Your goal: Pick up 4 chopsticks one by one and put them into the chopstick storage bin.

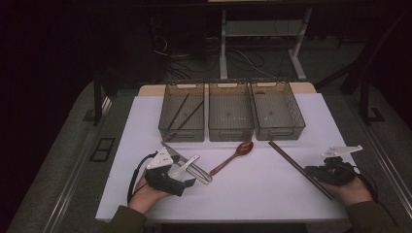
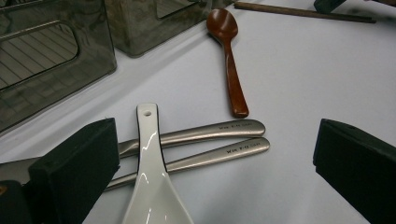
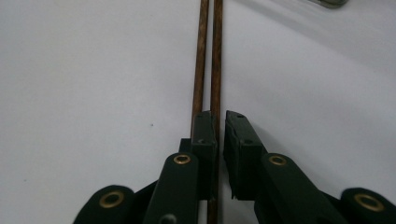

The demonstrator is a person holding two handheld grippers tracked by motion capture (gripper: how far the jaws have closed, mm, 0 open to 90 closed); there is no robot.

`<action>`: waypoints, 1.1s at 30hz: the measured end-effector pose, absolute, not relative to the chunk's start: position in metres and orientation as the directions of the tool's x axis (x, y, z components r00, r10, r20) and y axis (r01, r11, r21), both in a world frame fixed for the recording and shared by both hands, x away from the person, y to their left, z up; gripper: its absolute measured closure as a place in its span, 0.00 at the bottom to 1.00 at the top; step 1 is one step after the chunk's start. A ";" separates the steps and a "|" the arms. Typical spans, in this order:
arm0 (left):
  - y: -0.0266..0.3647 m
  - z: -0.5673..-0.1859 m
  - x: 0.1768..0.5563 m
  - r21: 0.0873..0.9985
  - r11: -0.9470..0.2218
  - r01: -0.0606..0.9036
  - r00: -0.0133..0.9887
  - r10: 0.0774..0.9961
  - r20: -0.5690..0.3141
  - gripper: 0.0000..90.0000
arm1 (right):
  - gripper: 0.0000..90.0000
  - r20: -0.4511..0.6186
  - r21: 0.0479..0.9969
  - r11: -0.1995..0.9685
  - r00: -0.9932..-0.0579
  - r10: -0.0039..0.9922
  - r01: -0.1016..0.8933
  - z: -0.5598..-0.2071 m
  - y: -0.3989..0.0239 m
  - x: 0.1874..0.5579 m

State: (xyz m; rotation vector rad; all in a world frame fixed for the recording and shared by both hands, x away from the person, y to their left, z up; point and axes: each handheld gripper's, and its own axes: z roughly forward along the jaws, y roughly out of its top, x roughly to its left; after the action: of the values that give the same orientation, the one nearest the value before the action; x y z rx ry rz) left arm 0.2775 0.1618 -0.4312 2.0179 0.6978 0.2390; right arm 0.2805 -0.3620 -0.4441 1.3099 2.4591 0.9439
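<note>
A pair of dark wooden chopsticks [image 1: 291,162] lies diagonally on the white table at the right. My right gripper [image 1: 312,171] is shut on the chopsticks [image 3: 208,56] near their near end, which run straight ahead between its jaws [image 3: 220,116]. At the left, my left gripper [image 1: 183,175] stands open [image 2: 215,140] over a white ceramic spoon [image 2: 152,172]. That spoon lies across two metal utensil handles [image 2: 210,142]. A brown wooden spoon [image 1: 237,155] [image 2: 229,70] lies in the middle of the table, apart from both grippers.
Three translucent grey bins stand side by side at the back: left bin [image 1: 167,131] with dark chopsticks in it, middle bin [image 1: 231,133], right bin [image 1: 296,124]. The white table surface [image 1: 252,194] ends close to the person's forearms.
</note>
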 end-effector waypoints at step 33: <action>0.160 -0.432 0.277 0.842 -0.390 0.373 0.825 0.555 -0.108 0.00 | 0.95 0.099 0.622 0.417 -0.595 0.798 0.663 -0.441 -0.363 0.280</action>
State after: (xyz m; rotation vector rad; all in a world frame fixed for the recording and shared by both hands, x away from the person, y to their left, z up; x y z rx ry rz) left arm 0.2775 0.1599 -0.4321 2.0245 0.6847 0.2340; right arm 0.2800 -0.3628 -0.4410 1.2873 2.4591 0.9322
